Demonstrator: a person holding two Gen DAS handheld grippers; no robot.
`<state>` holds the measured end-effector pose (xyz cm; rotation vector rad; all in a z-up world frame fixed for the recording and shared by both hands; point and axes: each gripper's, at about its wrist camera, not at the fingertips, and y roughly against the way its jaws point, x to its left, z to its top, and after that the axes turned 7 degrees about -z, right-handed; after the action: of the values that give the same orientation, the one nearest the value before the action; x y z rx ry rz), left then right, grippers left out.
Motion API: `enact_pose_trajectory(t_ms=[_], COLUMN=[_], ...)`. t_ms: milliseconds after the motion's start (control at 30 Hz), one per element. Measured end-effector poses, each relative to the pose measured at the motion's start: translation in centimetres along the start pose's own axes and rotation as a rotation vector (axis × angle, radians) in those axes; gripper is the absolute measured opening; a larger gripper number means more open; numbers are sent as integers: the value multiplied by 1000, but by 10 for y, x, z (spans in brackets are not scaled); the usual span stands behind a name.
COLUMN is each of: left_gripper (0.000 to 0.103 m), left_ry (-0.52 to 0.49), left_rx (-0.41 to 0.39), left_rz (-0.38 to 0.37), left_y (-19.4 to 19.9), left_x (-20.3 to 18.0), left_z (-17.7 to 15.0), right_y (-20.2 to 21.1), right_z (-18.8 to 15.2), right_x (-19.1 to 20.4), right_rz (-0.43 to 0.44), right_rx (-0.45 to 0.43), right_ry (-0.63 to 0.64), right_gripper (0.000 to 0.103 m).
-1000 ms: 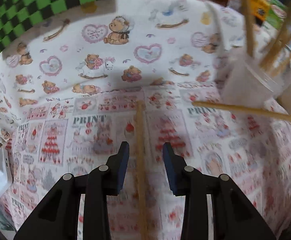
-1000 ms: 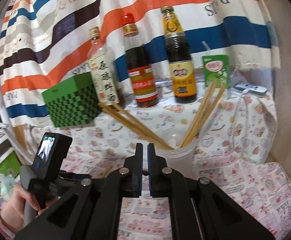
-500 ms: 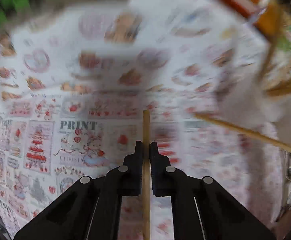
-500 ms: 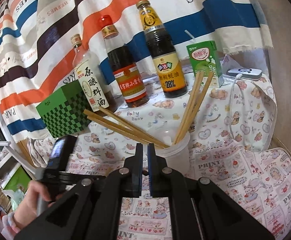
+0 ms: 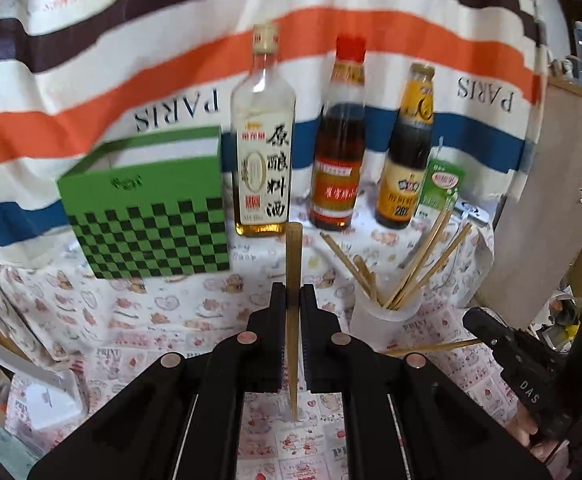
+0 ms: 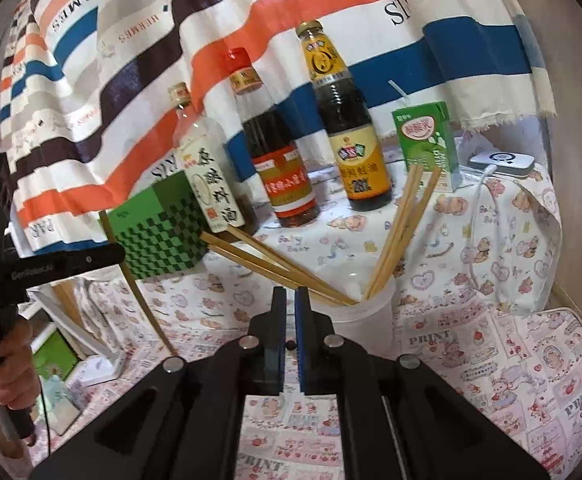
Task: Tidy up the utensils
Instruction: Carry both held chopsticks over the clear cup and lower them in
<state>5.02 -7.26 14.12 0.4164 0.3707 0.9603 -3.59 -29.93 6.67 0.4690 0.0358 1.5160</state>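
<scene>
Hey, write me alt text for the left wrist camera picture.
The left gripper pinches one wooden chopstick above a patterned tablecloth. To the right, a clear plastic cup holds more chopsticks; behind stand three sauce bottles and a green checkered box.

Three bottles [image 5: 335, 136] stand in a row at twelve o'clock against the striped curtain [image 5: 91, 40], with a green box [image 5: 147, 216] at ten and a carton [image 5: 441, 184] at two, walling off the far edge. The cup [image 5: 387, 312] at two o'clock bristles with chopsticks [image 5: 423, 260] fanning left and right, so only its centre is open from above. One loose chopstick [image 5: 431, 347] lies at three, by the cup's base. The cloth [image 5: 131, 320] between nine and eleven o'clock lies bare, giving passage.
</scene>
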Motion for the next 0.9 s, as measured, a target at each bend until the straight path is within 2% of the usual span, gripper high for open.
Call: enact_pose_trajectory(t_ms=[133,200,300,433,567,700,833,900], left_gripper=[6,6,6,6,6,6,6,6], left_ry=[1,-44,-73,-39,-50,-44,-29,-20], left_rx=[4,7,-19,-68,-135,-216,-262,-276], left_rz=[-4,-13,-50,-109,-183,-243,-271,-271], left_y=[4,4,4,1,2,5,-3,-12], left_x=[0,-7,-19,-28,-41,-48,-52,-51], left_z=[-5,-8,-11,-5,5,14,27,36], right_y=[7,9,18,36,48,42,25,17], right_z=[4,10,28,57,81,95,109,120], right_x=[2,9,21,31,36,38,33,25], right_rz=[-17,-100,-79,-97,-93,-91,-87,-71], right_rx=[-13,13,6,-72,-151,-192,-244,-298], right_ry=[16,69,133,174,174,157,97,38], right_gripper=[4,4,4,4,4,4,4,4])
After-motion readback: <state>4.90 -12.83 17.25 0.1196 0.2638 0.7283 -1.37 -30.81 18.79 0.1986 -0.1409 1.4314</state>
